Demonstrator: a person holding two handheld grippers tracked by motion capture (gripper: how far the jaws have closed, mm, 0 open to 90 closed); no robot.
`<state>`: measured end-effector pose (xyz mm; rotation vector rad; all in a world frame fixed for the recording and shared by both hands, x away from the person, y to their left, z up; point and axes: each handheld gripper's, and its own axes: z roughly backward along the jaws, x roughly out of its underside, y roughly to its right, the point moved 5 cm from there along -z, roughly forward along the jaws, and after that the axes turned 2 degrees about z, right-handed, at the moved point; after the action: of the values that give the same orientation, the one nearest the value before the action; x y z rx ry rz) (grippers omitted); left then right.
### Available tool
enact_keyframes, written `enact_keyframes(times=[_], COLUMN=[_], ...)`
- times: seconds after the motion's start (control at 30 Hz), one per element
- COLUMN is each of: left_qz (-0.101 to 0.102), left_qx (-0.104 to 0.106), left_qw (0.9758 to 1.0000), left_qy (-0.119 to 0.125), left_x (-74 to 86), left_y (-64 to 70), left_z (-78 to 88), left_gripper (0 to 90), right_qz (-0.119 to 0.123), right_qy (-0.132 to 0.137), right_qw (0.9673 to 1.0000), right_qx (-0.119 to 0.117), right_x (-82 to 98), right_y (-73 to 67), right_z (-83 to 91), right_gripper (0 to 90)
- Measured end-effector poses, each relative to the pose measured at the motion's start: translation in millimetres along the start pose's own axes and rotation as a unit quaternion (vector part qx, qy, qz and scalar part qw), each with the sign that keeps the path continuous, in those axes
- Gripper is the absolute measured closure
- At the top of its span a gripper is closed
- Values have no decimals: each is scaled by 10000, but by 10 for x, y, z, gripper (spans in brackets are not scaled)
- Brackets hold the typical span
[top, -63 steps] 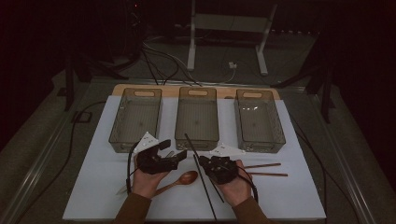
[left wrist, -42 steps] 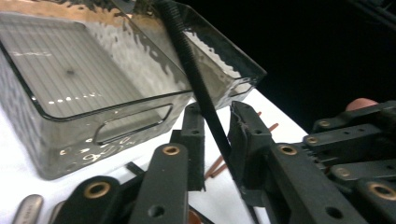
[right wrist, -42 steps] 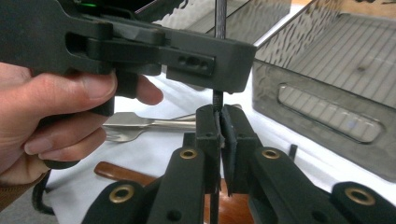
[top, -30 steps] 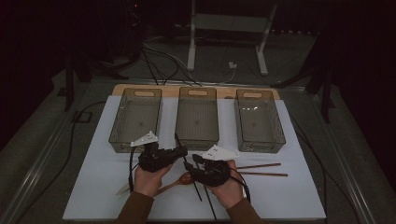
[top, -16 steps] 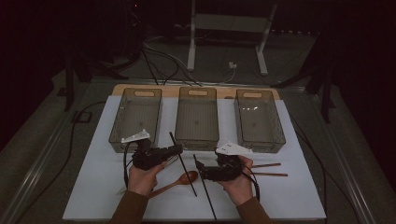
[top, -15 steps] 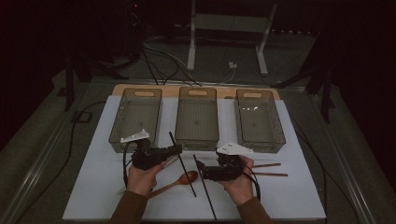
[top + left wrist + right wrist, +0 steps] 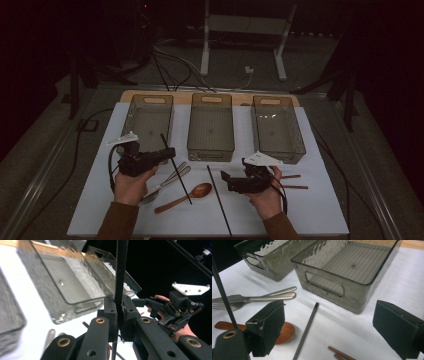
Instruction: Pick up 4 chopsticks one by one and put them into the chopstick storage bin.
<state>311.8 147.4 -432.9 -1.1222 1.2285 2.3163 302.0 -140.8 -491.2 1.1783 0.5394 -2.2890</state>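
My left gripper (image 7: pixel 169 153) is shut on a black chopstick (image 7: pixel 176 169) and holds it off the mat, slanting toward the wooden spoon (image 7: pixel 184 196). In the left gripper view the chopstick (image 7: pixel 120 277) stands upright, pinched between the pads. My right gripper (image 7: pixel 228 180) is open at the mat's right; its jaws have just been opening and nothing is between its pads (image 7: pixel 270 324). A second black chopstick (image 7: pixel 219 200) lies flat on the mat between the two hands, the same chopstick (image 7: pixel 308 328) that lies in front of the right gripper's jaws.
Three clear smoky bins (image 7: pixel 148 119) (image 7: pixel 210 142) (image 7: pixel 278 127) stand in a row at the back of the white mat (image 7: pixel 320 210). A metal fork and spoon (image 7: pixel 167 179) lie beside the left hand. Two brown chopsticks (image 7: pixel 295 186) rest by the right hand.
The hands have drawn apart from the middle. The left gripper went left and up with its chopstick. The right gripper went right, opened, and left the other black chopstick on the mat.
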Motion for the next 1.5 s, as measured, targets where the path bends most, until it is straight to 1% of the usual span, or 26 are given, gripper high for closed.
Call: enact_keyframes(times=[0.13, 0.17, 0.2, 0.33, 0.43, 0.53, 0.57, 0.63, 0.7, 0.8, 0.93, 1.03, 1.17, 1.23, 1.27, 1.37, 1.5], left_qz=[-117, -147, -164, -225, -270, -294, -306, -331, -340, -325, -291, -300, -292, -333, -330, -331, -321], left_qx=[-277, -326, -373, -619, -795, -931, -972, -1049, -1137, -1269, -1418, -1525, -1628, -1681, -1693, -1707, -1735], left_qw=[9995, 9993, 9991, 9977, 9963, 9951, 9947, 9938, 9928, 9913, 9895, 9878, 9862, 9852, 9850, 9847, 9843], left_qy=[84, 97, 111, 148, 157, 158, 151, 162, 126, 89, 26, -43, -75, -75, -81, -69, 44], left_x=[-107, -132, -155, -237, -302, -375, -400, -453, -505, -583, -690, -756, -837, -873, -889, -911, -945], left_y=[-53, -66, -79, -149, -202, -255, -271, -307, -356, -438, -545, -613, -696, -728, -750, -792, -857], left_z=[136, 164, 189, 268, 313, 350, 359, 369, 372, 367, 348, 313, 265, 242, 225, 185, 146], left_gripper=[870, 869, 869, 869, 869, 869, 869, 869, 869, 869, 869, 869, 869, 869, 868, 868, 867], right_qz=[-15, -33, -33, -111, -107, -49, -66, -80, -93, -214, -309, -321, -317, -282, -287, -290, -296], right_qy=[73, 101, 101, 90, 133, 216, 251, 251, 229, 199, 195, 192, 187, 140, 116, 138, 177], right_qw=[9999, 9999, 9999, 9999, 9999, 9997, 9996, 9996, 9996, 9995, 9992, 9991, 9991, 9993, 9992, 9991, 9990], right_qx=[-100, -97, -97, -32, 18, 81, 98, 94, 123, 123, 151, 179, 194, 225, 261, 274, 293], right_x=[22, 34, 34, 64, 74, 86, 89, 99, 111, 131, 160, 175, 193, 208, 215, 226, 235], right_y=[79, 119, 119, 215, 255, 317, 338, 374, 405, 456, 518, 555, 586, 598, 603, 627, 659], right_z=[20, 33, 33, 80, 107, 150, 166, 195, 219, 258, 313, 345, 376, 383, 388, 409, 435], right_gripper=[106, 106, 106, 111, 111, 113, 135, 141, 140, 133, 114, 98, 93, 94, 95, 95, 95])
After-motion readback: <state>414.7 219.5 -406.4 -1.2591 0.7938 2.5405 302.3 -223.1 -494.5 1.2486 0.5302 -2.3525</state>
